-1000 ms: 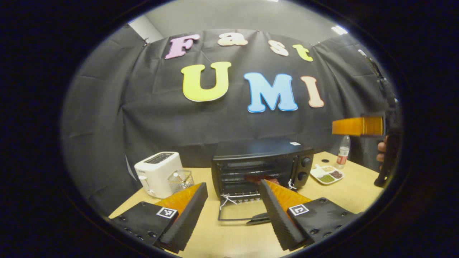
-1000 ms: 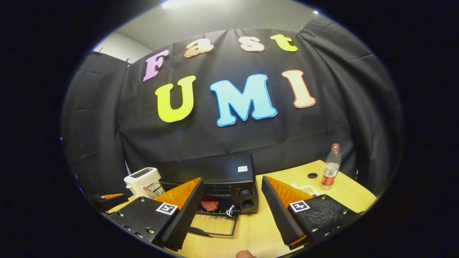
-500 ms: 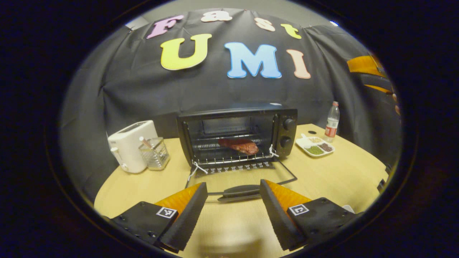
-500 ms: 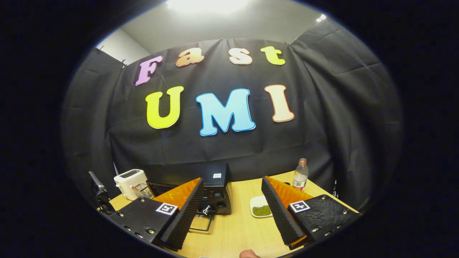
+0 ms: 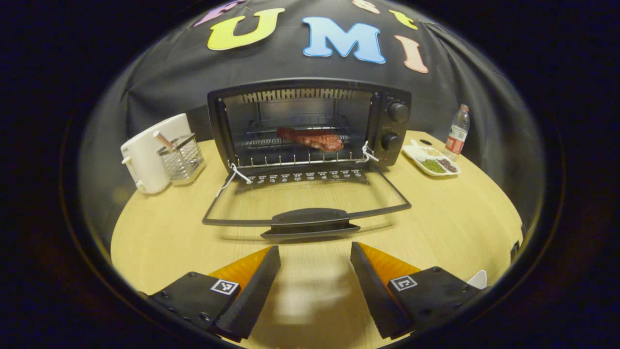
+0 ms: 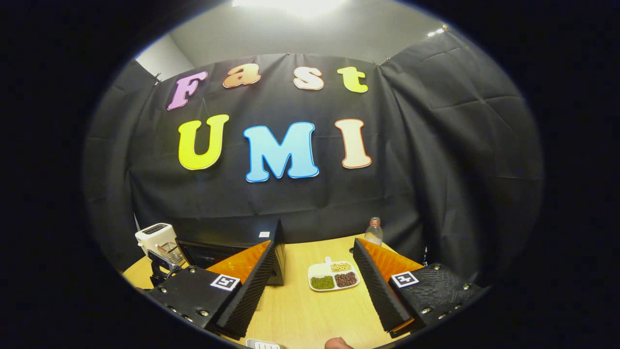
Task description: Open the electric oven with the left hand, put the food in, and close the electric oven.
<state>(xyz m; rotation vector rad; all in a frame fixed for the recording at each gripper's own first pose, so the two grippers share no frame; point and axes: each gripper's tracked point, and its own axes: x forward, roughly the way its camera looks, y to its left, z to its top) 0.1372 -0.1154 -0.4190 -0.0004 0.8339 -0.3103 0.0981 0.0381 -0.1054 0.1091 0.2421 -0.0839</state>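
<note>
The electric oven (image 5: 310,126) is seen with its glass door (image 5: 305,201) dropped flat onto the table (image 5: 450,218), food (image 5: 310,139) (a reddish slab) already on the rack. The left gripper (image 5: 315,269) is held wide apart and empty just short of the door handle (image 5: 310,223); the right gripper (image 6: 312,286) is likewise spread, nothing gripped. The door is judged stiff, hinged, light; the rigid handle bar is best taken at mid-span and lifted
</note>
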